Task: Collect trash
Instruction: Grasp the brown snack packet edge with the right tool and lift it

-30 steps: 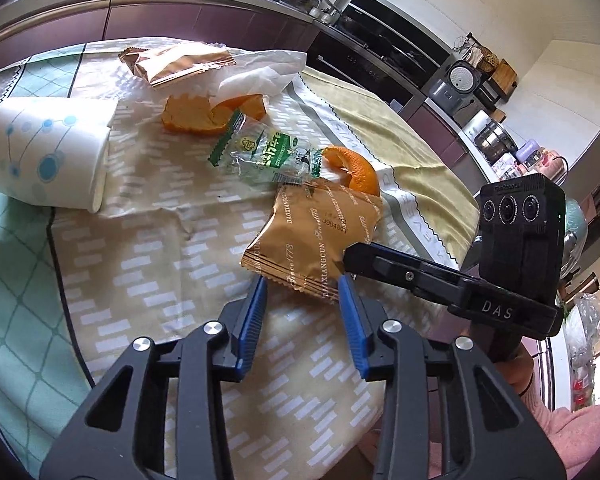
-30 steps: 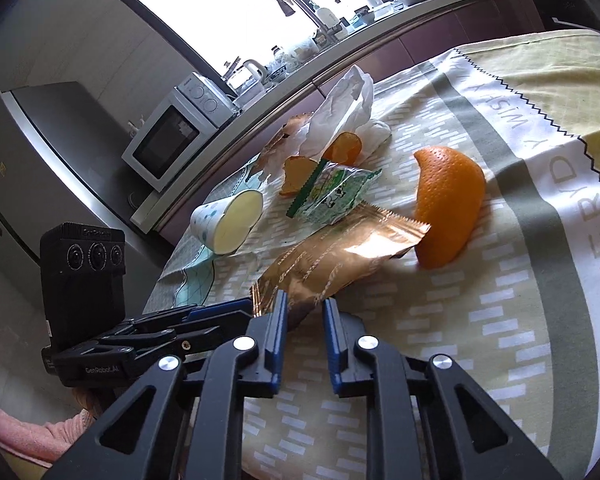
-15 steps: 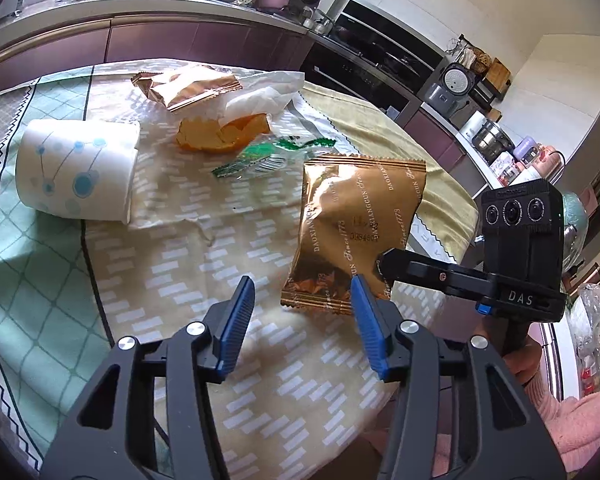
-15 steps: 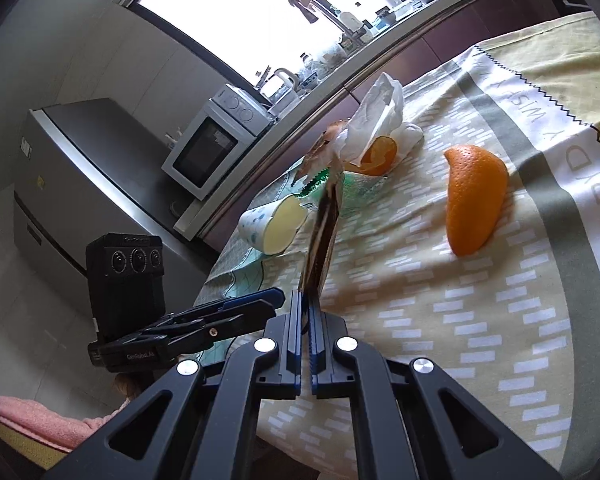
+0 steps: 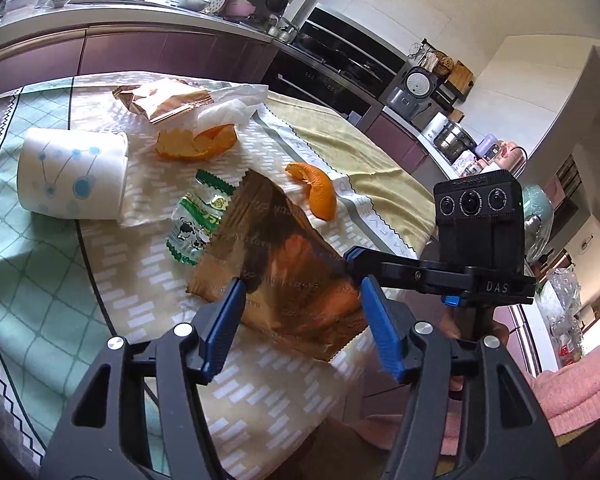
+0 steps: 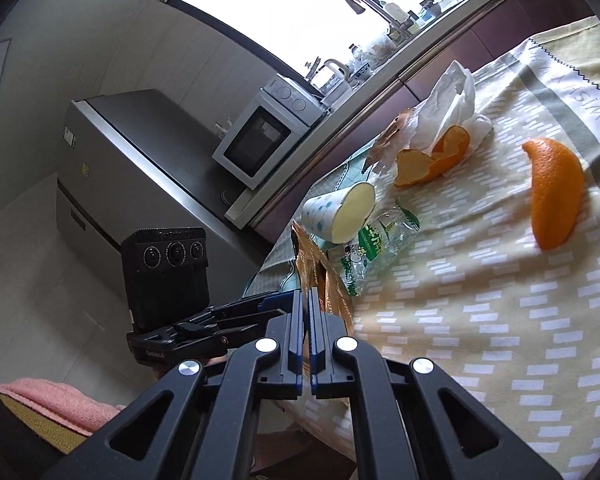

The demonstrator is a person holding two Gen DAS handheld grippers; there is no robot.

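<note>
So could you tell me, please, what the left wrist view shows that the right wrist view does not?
Only the left wrist view shows the left tongs opening around the gold wrapper, and a rice cooker. Only the right wrist view shows the microwave, the fridge and the window. Both share the paper cup, green wrapper, orange peels and tissue.

Tablecloth (image 5: pixel 260 392): patterned, green check and beige dashes, covers the tabletop.
Microwave (image 6: pixel 266 136): white, door closed, on top of the refrigerator.
Refrigerator (image 6: pixel 140 168): silver, beside the counter.
Rice cooker (image 5: pixel 414 90): grey, on far counter.
Window (image 6: pixel 300 8): bright, above the sink.
</note>
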